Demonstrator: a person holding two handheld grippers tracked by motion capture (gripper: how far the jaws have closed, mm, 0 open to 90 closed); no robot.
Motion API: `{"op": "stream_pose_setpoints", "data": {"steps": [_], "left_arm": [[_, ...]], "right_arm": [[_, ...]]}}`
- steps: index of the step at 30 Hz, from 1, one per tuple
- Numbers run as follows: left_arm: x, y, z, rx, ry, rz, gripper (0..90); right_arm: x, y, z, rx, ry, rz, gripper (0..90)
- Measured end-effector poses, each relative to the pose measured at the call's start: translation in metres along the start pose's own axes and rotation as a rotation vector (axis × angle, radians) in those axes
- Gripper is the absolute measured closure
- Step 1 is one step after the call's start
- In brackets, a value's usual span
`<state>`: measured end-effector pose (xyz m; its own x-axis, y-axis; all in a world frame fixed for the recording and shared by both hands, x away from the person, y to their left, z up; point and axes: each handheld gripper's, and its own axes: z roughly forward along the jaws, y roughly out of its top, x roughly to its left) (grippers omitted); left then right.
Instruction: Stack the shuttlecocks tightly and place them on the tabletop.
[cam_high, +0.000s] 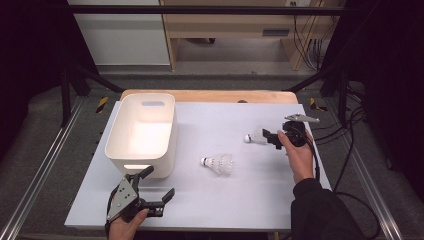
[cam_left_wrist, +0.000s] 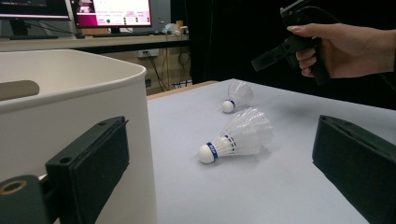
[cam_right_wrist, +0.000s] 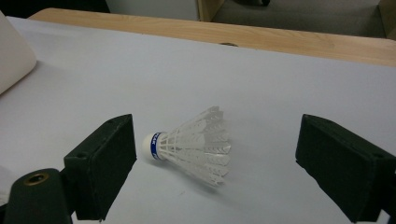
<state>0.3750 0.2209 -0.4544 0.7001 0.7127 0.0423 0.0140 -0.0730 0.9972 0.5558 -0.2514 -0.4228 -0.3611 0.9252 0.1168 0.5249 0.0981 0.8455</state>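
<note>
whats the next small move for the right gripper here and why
Probably ease the right gripper forward a touch and close on the far shuttlecock. Its jaws stand open with that shuttlecock lying on its side between them, untouched on the table. The white bin sits empty, likely where it goes.

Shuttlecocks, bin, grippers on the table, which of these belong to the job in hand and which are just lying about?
In the job:
- right gripper, jaws open around the far shuttlecock, not yet pressing on it
- white bin, the likely place to drop it

Lying about for now:
- near shuttlecock, on its side mid-table
- left gripper, jaws open on nothing, beside the bin
</note>
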Motion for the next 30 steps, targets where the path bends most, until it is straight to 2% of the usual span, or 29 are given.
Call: {"op": "stream_pose_setpoints", "data": {"steps": [8, 16, 30], "left_arm": [[0.001, 0.000, 0.000, -0.003, -0.001, 0.003, 3.8], [0.001, 0.000, -0.001, -0.011, 0.001, 0.000, 3.6], [0.000, 0.000, -0.002, -0.014, -0.001, 0.006, 3.6]], "right_arm": [[0.003, 0.000, 0.004, 0.003, 0.005, 0.005, 12.5], [-0.001, -0.003, 0.006, 0.017, 0.016, 0.016, 12.5], [0.001, -0.014, 0.018, 0.033, 0.043, 0.028, 14.1]]}}
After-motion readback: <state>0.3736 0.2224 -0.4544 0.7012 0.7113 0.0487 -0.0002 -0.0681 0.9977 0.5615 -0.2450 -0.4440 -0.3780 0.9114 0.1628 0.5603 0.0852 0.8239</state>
